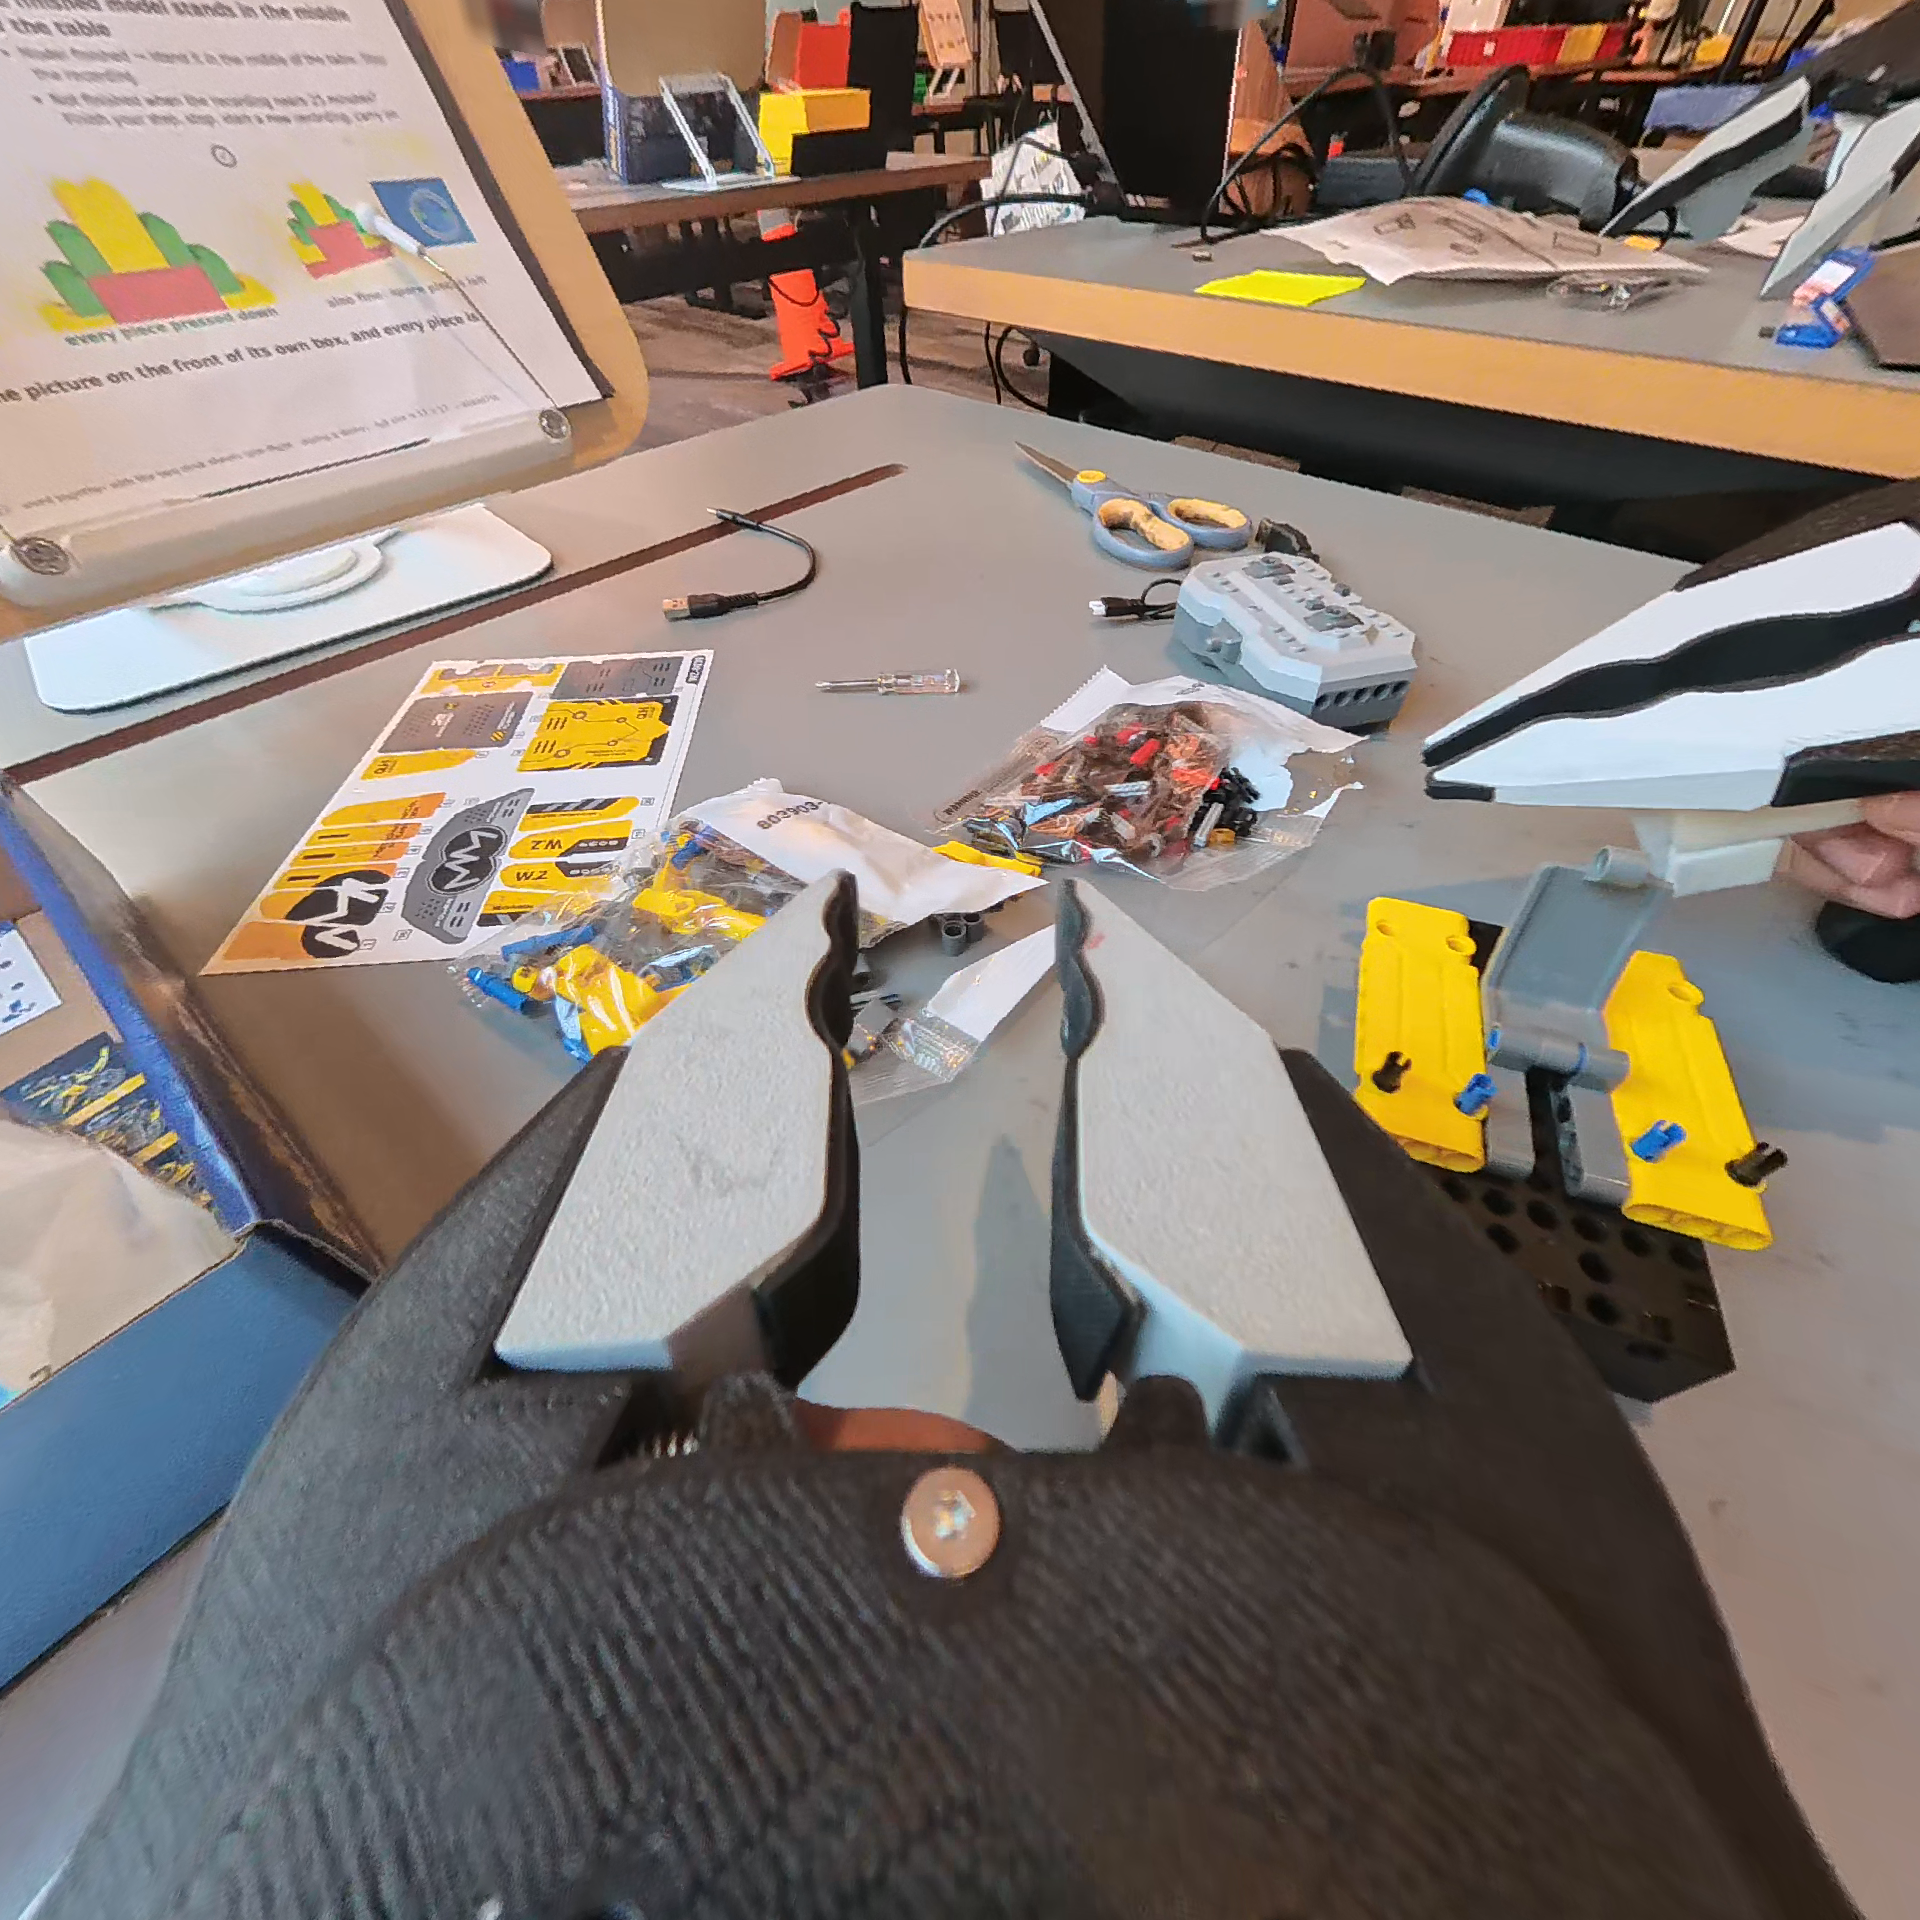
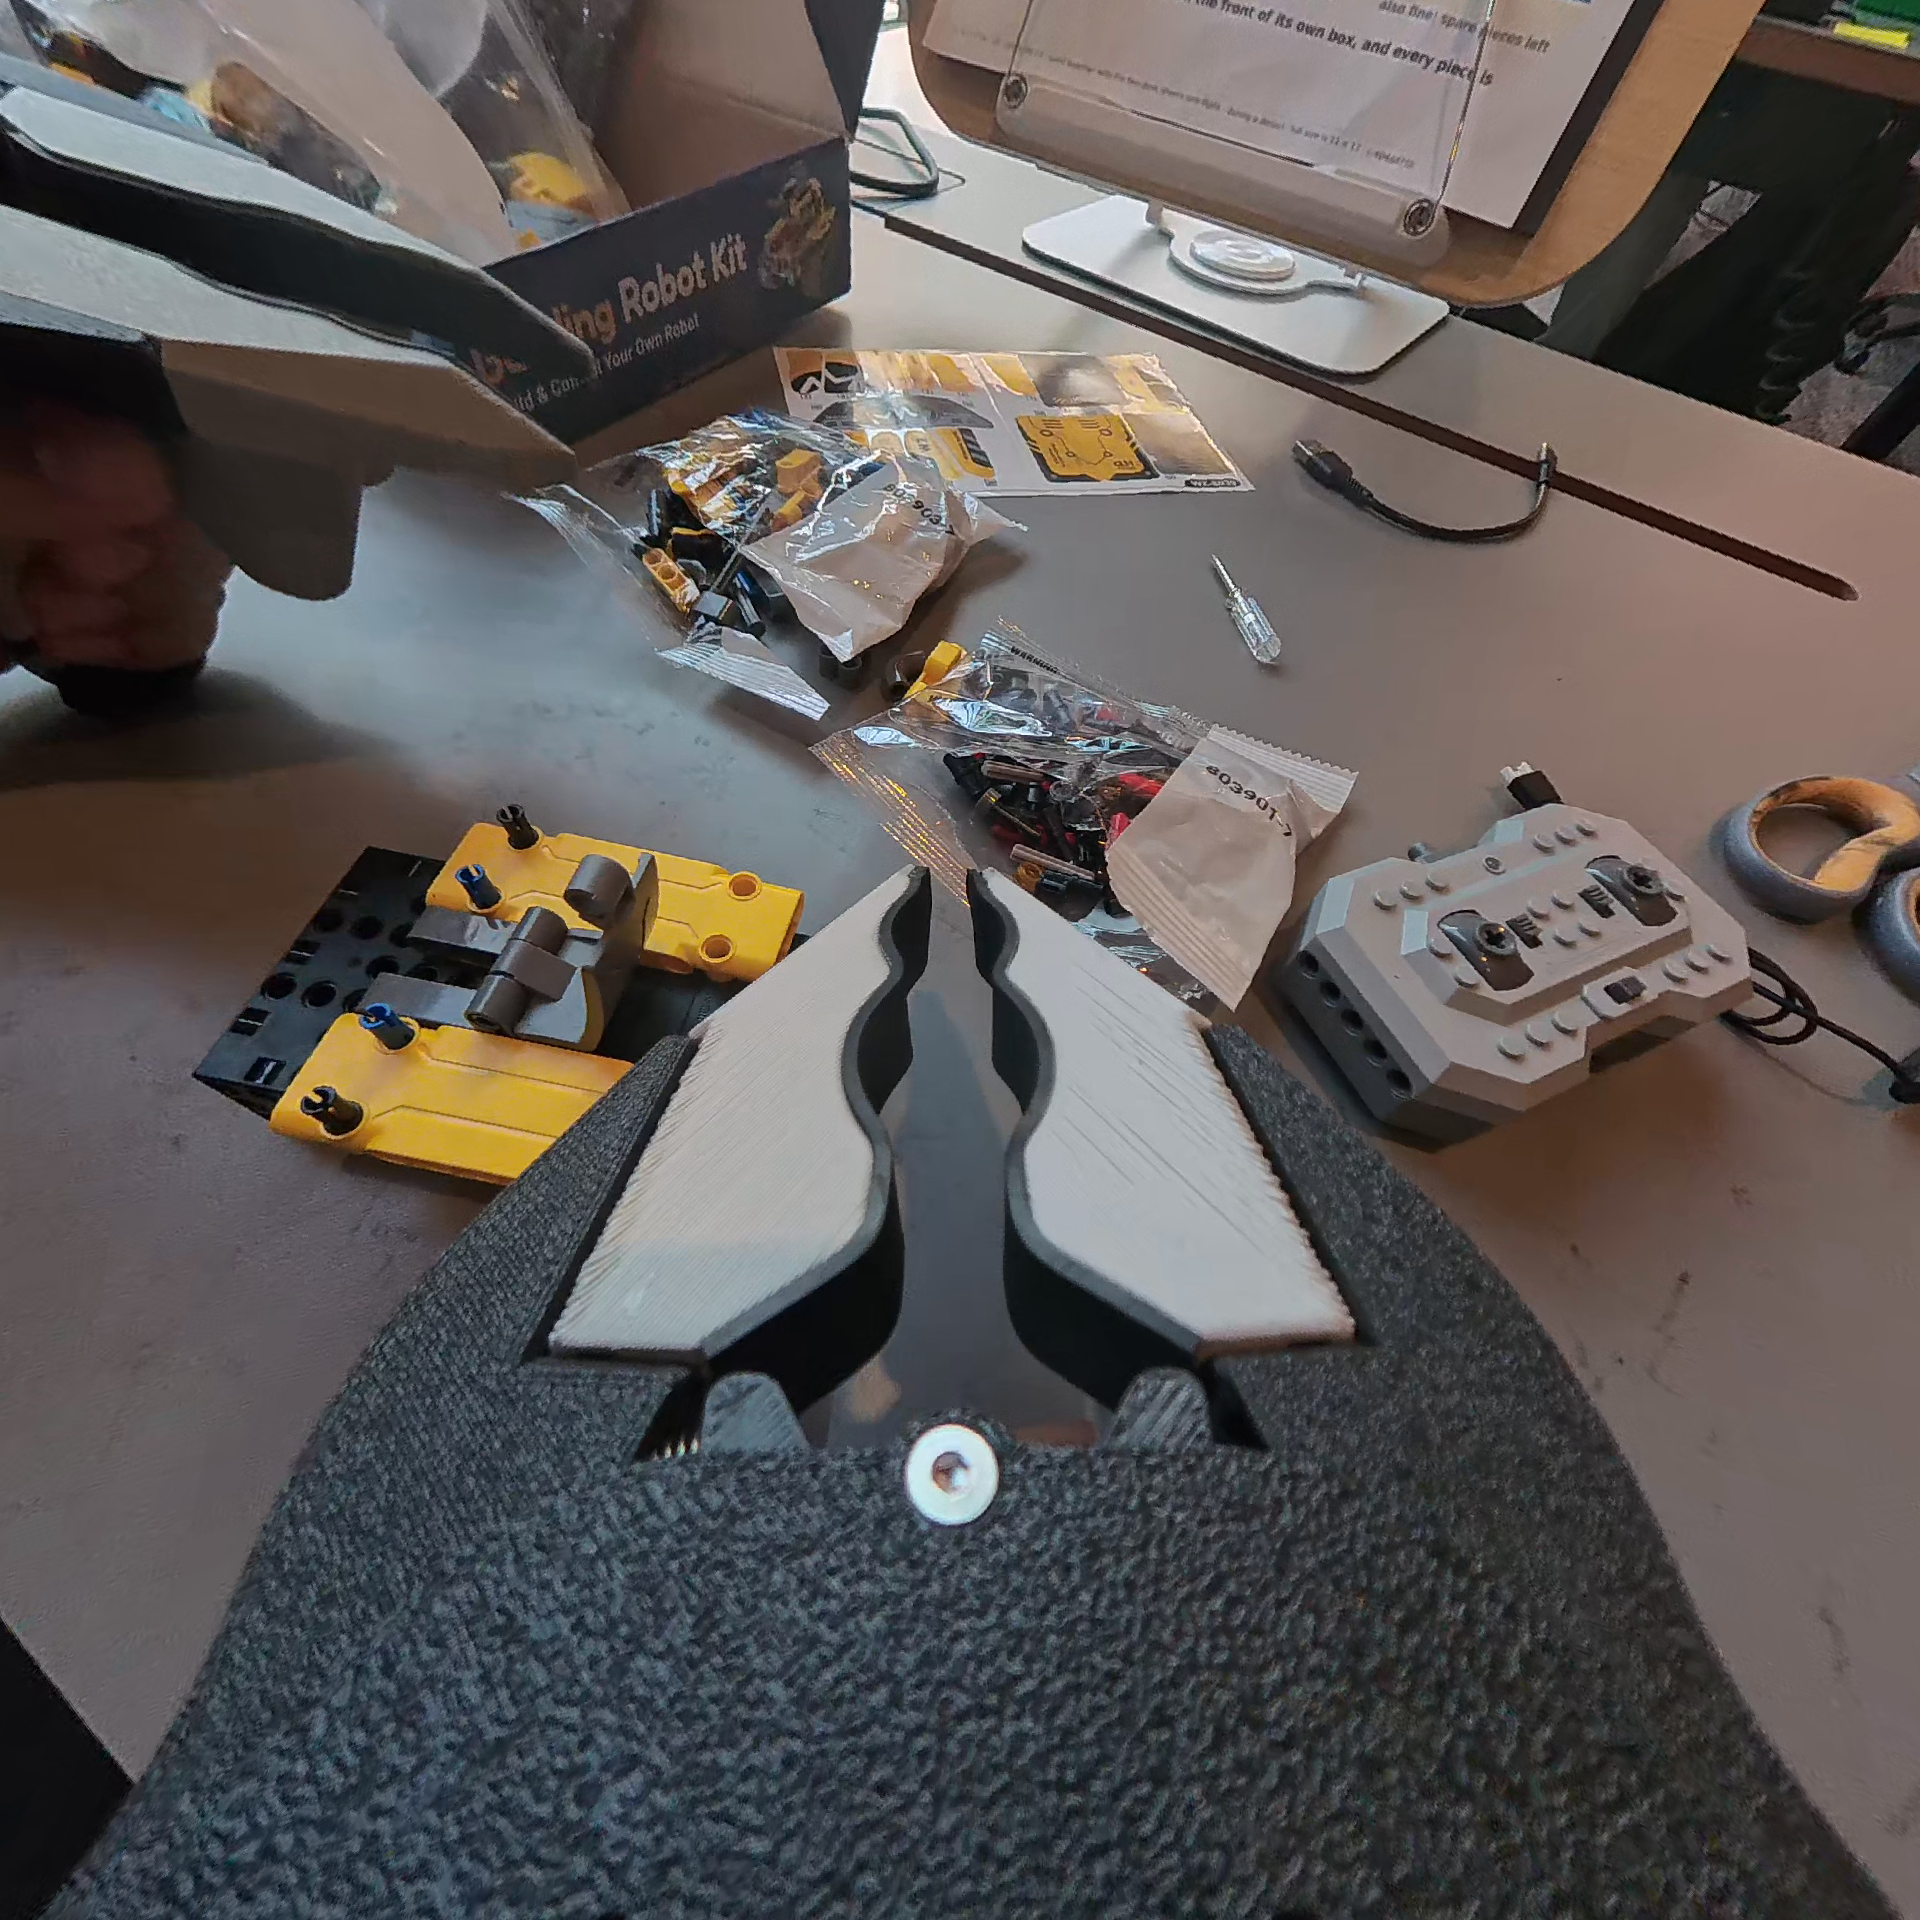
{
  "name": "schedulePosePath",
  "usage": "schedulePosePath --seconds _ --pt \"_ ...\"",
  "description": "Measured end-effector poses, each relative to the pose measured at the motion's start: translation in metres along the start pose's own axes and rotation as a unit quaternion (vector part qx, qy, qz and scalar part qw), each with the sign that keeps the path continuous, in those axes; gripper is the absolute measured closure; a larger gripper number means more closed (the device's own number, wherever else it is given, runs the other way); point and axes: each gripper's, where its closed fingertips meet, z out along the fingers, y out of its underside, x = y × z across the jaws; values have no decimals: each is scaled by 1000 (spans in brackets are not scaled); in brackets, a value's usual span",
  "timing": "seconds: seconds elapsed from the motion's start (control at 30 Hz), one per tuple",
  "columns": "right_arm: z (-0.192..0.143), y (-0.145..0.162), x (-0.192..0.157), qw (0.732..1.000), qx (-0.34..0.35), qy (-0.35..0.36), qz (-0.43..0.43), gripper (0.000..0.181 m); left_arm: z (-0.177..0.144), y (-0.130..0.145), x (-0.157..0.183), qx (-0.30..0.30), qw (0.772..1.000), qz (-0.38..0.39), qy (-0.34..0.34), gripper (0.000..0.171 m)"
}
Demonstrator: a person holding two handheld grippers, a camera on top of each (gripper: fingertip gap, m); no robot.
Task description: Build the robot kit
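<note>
My left gripper (image 1: 956,896) is open and empty, held above the grey table (image 1: 935,582) over a small torn clear bag (image 1: 977,1003), next to a bag of yellow and blue parts (image 1: 644,945). My right gripper (image 2: 948,878) is shut and empty, its tips near a bag of black and red pins (image 2: 1081,790). A part-built model (image 2: 520,977) of two yellow panels, grey pieces and a black base lies to its left; the left wrist view shows it (image 1: 1558,1039) below the right gripper (image 1: 1432,771). The left gripper (image 2: 569,405) shows at upper left of the right wrist view.
A grey battery box (image 2: 1507,956) with a black cable, scissors (image 1: 1153,514), a small screwdriver (image 1: 888,683), a short USB cable (image 1: 748,582) and a sticker sheet (image 1: 468,800) lie on the table. An open blue kit box (image 1: 125,1299) stands at the left, an instruction stand (image 1: 260,260) behind.
</note>
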Motion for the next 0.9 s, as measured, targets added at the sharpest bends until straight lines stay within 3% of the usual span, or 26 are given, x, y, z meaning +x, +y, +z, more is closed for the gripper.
schedulePosePath --seconds 0.23,0.9 --pt "2 2 -1 1000 -9 -5 -1 174 4 4 -8 -18 1000 -4 2 130" --pt "9 10 -8 999 -42 -33 3 172 -5 -6 7 27 999 35 30 132"
